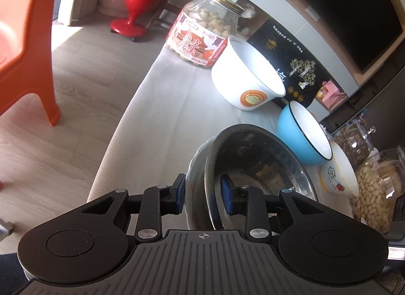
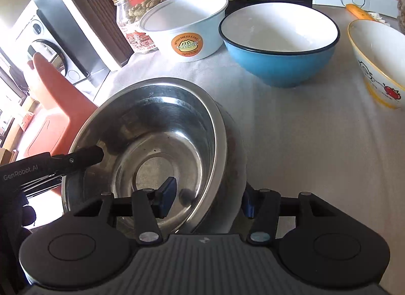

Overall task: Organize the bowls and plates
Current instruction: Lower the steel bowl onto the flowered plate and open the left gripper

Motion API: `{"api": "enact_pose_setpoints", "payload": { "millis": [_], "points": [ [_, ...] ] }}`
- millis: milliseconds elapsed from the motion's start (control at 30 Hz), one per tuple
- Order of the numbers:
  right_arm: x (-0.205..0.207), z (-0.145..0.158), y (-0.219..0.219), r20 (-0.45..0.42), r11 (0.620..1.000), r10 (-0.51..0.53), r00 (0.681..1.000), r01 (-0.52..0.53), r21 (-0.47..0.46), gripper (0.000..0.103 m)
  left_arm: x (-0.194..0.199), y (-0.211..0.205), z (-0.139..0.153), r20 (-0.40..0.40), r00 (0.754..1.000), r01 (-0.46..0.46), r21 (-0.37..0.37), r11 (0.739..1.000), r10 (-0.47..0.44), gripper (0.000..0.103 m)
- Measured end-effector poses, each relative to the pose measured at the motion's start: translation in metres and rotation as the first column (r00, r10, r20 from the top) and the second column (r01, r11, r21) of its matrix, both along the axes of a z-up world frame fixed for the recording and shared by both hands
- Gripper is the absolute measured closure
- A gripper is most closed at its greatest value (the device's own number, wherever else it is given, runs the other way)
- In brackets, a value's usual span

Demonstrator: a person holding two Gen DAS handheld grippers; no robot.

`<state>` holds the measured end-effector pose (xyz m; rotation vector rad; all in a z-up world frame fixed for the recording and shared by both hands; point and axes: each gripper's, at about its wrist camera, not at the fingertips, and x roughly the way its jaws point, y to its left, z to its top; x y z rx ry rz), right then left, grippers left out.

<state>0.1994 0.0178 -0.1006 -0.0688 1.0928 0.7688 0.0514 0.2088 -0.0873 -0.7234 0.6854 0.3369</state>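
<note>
Two grippers [image 1: 202, 195] [image 2: 208, 197], each clamped on one nested steel bowl [image 2: 152, 132]; three other bowls.

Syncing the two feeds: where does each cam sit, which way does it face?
Left wrist: on the left tool, looking along the table's left edge; its fingers straddle the rims of the steel bowl and the ceramic bowl beneath.
Right wrist: on the right tool, facing the back of the table; its fingers straddle the same stack; left tool enters at left.
Shared: stack, white tub, blue bowl, peanut jar.
</note>
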Motion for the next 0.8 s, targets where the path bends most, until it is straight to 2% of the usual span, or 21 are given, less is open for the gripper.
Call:
{"api": "enact_pose_setpoints", "payload": {
  "millis": [200,267,300,333,367,433,500,567,633,667,700,800],
  "points": [
    [-0.019,0.0,-0.015,0.002,0.999,0.044,0.999,-0.044,0.017,0.05,-0.015,-0.014,0.005,-0.034,0.999,-0.034,0.023,0.999,0.035,0.071],
    [-0.02,0.002,-0.02,0.006,0.998,0.059,0.998,-0.059,0.028,0.05,-0.014,-0.024,0.014,-0.042,0.998,-0.047,0.109,0.993,0.052,0.071],
    [-0.021,0.005,-0.023,0.017,0.997,0.063,0.998,-0.064,0.037,0.05,-0.012,-0.031,0.022,-0.044,0.997,-0.056,0.176,0.983,0.065,0.071],
    [-0.02,0.011,-0.028,0.041,0.996,0.064,0.997,-0.067,0.052,0.05,-0.011,-0.04,0.035,-0.038,0.996,-0.068,0.26,0.963,0.081,0.071],
    [-0.021,0.02,-0.037,0.079,0.995,0.062,0.995,-0.067,0.071,0.049,-0.011,-0.047,0.046,-0.016,0.996,-0.076,0.309,0.948,0.086,0.071],
    [-0.018,0.039,-0.055,0.163,0.993,0.039,0.986,-0.056,0.1,0.046,-0.007,-0.058,0.07,0.05,0.997,-0.077,0.34,0.937,0.064,0.071],
    [-0.008,0.061,-0.082,0.27,0.991,-0.034,0.962,-0.002,0.132,0.032,0.004,-0.068,0.087,0.117,0.993,-0.039,0.298,0.954,0.004,0.071],
    [0.007,0.077,-0.109,0.362,0.984,-0.143,0.921,0.093,0.153,0.027,0.033,-0.084,0.098,0.19,0.976,0.071,0.195,0.978,-0.108,0.071],
    [0.026,0.084,-0.136,0.421,0.965,-0.258,0.87,0.212,0.155,0.026,0.071,-0.104,0.094,0.222,0.957,0.171,0.094,0.981,-0.188,0.071],
    [0.041,0.086,-0.151,0.426,0.948,-0.317,0.847,0.276,0.156,0.025,0.092,-0.115,0.089,0.219,0.952,0.208,0.051,0.977,-0.214,0.071],
    [0.056,0.085,-0.164,0.405,0.936,-0.353,0.843,0.316,0.157,0.025,0.111,-0.122,0.086,0.211,0.95,0.231,0.024,0.973,-0.231,0.071],
    [0.108,0.078,-0.202,0.266,0.896,-0.442,0.857,0.412,0.165,0.025,0.178,-0.154,0.063,0.149,0.949,0.283,-0.018,0.959,-0.277,0.071]
  ]
}}
